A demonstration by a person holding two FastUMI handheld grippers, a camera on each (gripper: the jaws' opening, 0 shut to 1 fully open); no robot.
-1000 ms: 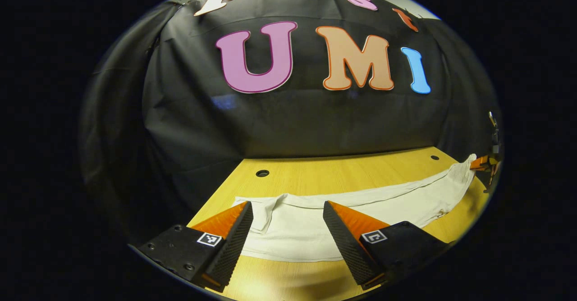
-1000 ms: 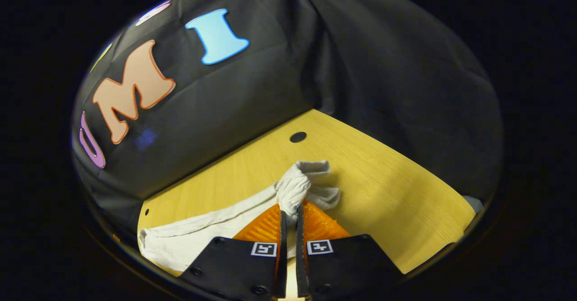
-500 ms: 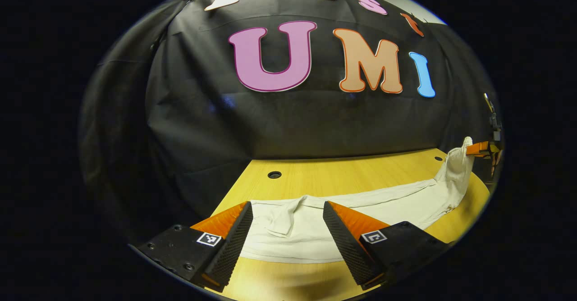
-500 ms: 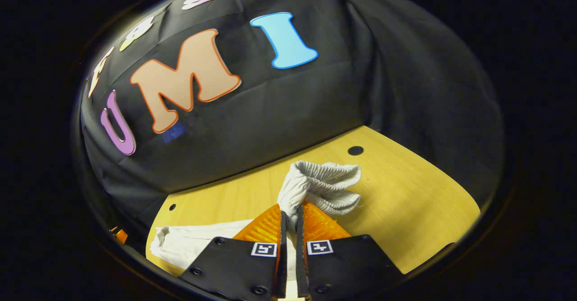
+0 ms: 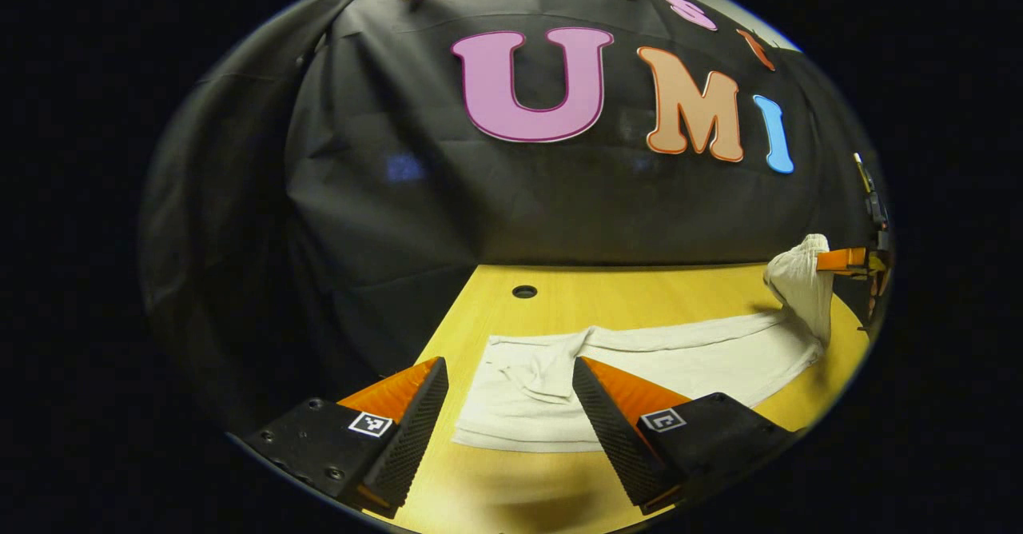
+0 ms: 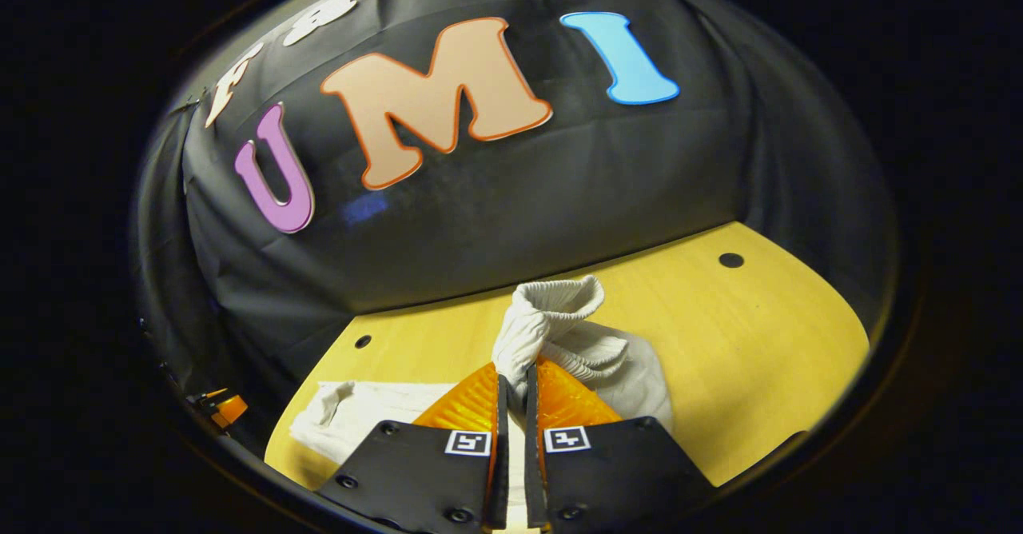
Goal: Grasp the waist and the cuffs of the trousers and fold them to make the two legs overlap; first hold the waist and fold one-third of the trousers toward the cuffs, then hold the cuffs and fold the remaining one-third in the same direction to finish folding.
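Wooden table (image 5: pixel 639 298), drilled holes, black cloth wall (image 5: pixel 384 198) behind.
Right gripper (image 6: pixel 511 378) is pinching the trousers (image 5: pixel 655 358) cuff; left gripper (image 5: pixel 507 378) is hovering spread above the waist.

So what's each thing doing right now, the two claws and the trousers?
left claw: open, hovering by the waist end, holding nothing.
right claw: shut on the bunched cuff end, lifted off the table.
trousers: mostly flat on the table, one end raised.
table: trousers lying on it.
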